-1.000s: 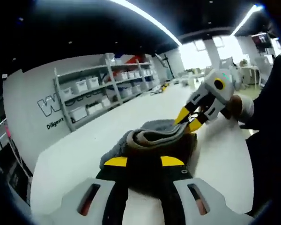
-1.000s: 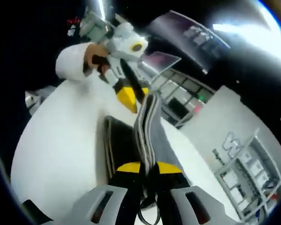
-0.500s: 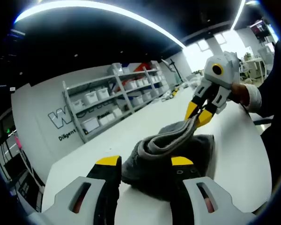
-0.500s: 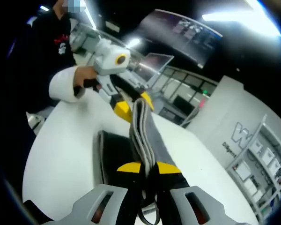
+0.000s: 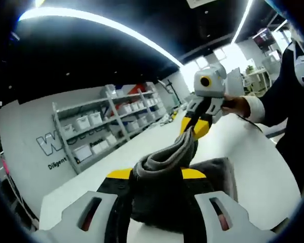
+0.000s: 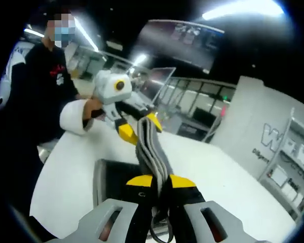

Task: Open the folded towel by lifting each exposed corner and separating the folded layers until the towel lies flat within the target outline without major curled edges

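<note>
**Grey towel lifted between 2 grippers**

Grey terry cloth is seen in the left gripper view as a thick, rolled bundle: the towel rises from the white table, with part of it left lying flat just beside the jaws. The left gripper has its yellow-tipped jaws on either side of the bundle, apparently clenched on it, though the contact itself is hidden by cloth. At the far end, the right gripper is pinched on the towel's upper edge. White shelving with bins stands along the wall behind.

From the right gripper view, the right gripper is clamped on several stacked layers, whose ribbed edges run as a narrow band toward the left gripper. A darker folded part rests on the table below.

For this step, the 2 grips would best be drawn apart evenly, so the soft, heavy layers peel open rather than twist. Only 1 layer should be held at each corner; a multi-layer pinch may keep the fold shut.
</note>
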Demonstrator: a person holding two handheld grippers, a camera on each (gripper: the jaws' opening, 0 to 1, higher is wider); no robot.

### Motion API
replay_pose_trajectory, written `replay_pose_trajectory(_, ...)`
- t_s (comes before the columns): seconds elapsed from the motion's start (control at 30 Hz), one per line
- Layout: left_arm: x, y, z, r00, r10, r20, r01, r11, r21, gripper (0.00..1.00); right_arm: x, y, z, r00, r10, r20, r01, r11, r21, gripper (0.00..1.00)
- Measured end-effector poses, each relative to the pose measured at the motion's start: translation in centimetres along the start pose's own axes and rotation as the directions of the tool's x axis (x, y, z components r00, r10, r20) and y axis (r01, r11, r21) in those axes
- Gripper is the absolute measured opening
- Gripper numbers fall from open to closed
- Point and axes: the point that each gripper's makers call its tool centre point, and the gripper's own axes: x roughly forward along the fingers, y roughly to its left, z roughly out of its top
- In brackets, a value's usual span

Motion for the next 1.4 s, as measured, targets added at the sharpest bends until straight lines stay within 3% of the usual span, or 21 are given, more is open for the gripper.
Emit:
replay_pose_trajectory(0.23,0.9,0.2,-0.5,0.997,-0.028,0.066,0.029,0.999,-0.020,0.24,0.2,-1.2,-0.8,0.999,-0.012,0.038,0.010,0.999,0.045,0.05)
replay_pose_trajectory(0.33,0.8,0.6,-0.1,0.996,-0.019,0.088,0.022,0.999,-0.036,0.20,0.2,-1.4,-0.5,0.997,-0.029,0.072,0.027,0.999,0.036,0.06)
replay_pose_trajectory(0.4,0.8,1.2,0.8,0.990,-0.001,0.143,0.005,1.000,-0.024,0.19,0.2,-1.7,-0.2,0.993,-0.052,0.102,0.052,0.999,0.007,0.08)
replay_pose_trajectory(0.53,1.1,2.6,0.4,0.985,0.044,0.166,-0.032,0.996,-0.078,0.15,0.3,-2.1,0.2,0.984,-0.056,0.171,0.052,0.998,0.024,0.18)
replay_pose_trajectory(0.57,1.4,4.0,-0.2,0.984,0.045,0.171,-0.030,0.995,-0.091,0.14,0.3,-2.2,0.3,0.979,-0.063,0.194,0.057,0.998,0.039,0.22)
replay_pose_trajectory(0.63,1.6,4.2,-0.3,0.985,0.055,0.166,-0.039,0.994,-0.100,0.14,0.3,-2.4,0.1,0.973,-0.072,0.221,0.058,0.996,0.070,0.26)
replay_pose_trajectory(0.7,1.7,4.6,-0.4,0.984,0.060,0.165,-0.045,0.995,-0.093,0.14,0.4,-2.3,-0.6,0.981,-0.067,0.181,0.055,0.996,0.076,0.31)
replay_pose_trajectory(0.77,1.9,4.7,-0.4,0.984,0.064,0.165,-0.049,0.994,-0.092,0.13,0.2,-2.1,-0.1,0.976,-0.074,0.207,0.067,0.997,0.037,0.38)
replay_pose_trajectory(0.97,2.3,5.4,0.0,0.981,0.096,0.171,-0.075,0.989,-0.126,0.12,0.1,-0.7,-0.1,0.976,-0.027,0.214,0.021,0.999,0.033,0.45)
replay_pose_trajectory(1.07,2.4,5.5,0.3,0.978,0.101,0.184,-0.079,0.989,-0.126,0.12,0.4,-1.7,-1.1,0.980,-0.089,0.177,0.085,0.996,0.031,0.53)
replay_pose_trajectory(1.27,2.5,6.2,0.5,0.972,0.137,0.192,-0.115,0.985,-0.125,0.12,0.5,-3.0,-2.0,0.975,-0.149,0.163,0.135,0.987,0.089,0.40)
replay_pose_trajectory(1.33,2.5,6.5,0.5,0.969,0.151,0.198,-0.130,0.984,-0.119,0.12,0.6,-2.9,-2.0,0.975,-0.135,0.178,0.105,0.980,0.170,0.32)
replay_pose_trajectory(1.4,2.7,6.8,0.4,0.968,0.154,0.197,-0.131,0.983,-0.128,0.12,0.6,-3.2,-2.0,0.973,-0.140,0.186,0.104,0.976,0.189,0.20)
